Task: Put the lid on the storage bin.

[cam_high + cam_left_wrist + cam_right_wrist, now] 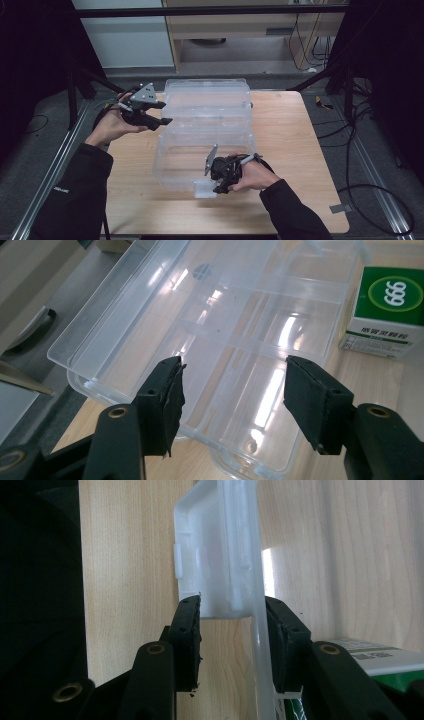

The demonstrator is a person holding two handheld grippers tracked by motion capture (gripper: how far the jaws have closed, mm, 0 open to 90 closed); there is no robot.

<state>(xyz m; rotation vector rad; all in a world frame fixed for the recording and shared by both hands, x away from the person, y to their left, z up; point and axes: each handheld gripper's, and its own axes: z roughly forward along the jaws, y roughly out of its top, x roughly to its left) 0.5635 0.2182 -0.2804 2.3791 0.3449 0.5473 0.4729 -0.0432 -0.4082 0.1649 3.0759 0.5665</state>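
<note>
The storage box [207, 132] is clear, colourless plastic with a milky white latch tab [215, 555], and it rests on a pale wood-grain surface [290, 150]. Both the left claw [232, 390] and the right claw [232, 645] are black with brass-coloured rivets, each topped by a grey plate. The carton [387, 310] is green and white, bearing white digits inside a yellow-green ring.

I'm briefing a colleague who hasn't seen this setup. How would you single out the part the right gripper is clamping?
Find the wooden table and the clear plastic organiser box on it. On the box's near edge sits a small frosted latch tab, pinched by the right gripper. Unlike the clear walls, it is milky and juts outward.
</note>
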